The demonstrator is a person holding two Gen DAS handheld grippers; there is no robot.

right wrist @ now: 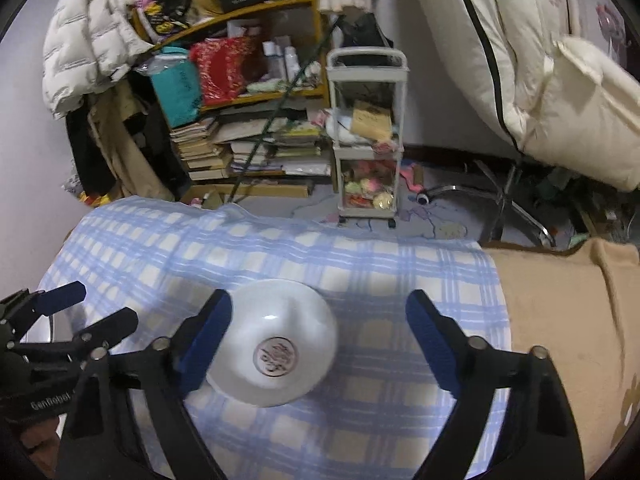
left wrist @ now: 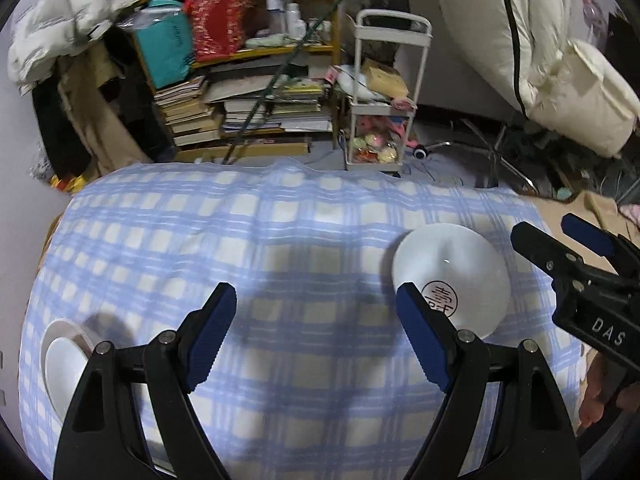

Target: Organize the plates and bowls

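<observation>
A white bowl (right wrist: pixel 276 340) lies upside down on the blue checked cloth, a round stamp on its base. It also shows in the left wrist view (left wrist: pixel 452 276), right of centre. My right gripper (right wrist: pixel 318 338) is open and hovers over it, the bowl nearer the left finger, untouched. My left gripper (left wrist: pixel 316 328) is open and empty above bare cloth. A white plate (left wrist: pixel 66 364) with a bowl or plate on it sits at the cloth's left edge, partly hidden by my left finger. The right gripper shows in the left wrist view (left wrist: pixel 560 240), the left gripper in the right wrist view (right wrist: pixel 88 312).
The blue checked cloth (left wrist: pixel 280 240) covers the table. A tan blanket (right wrist: pixel 560 320) lies to the right. Beyond the far edge stand a cluttered bookshelf (left wrist: pixel 248 92), a small white trolley (left wrist: pixel 380 120) and a chair base (right wrist: pixel 508 200).
</observation>
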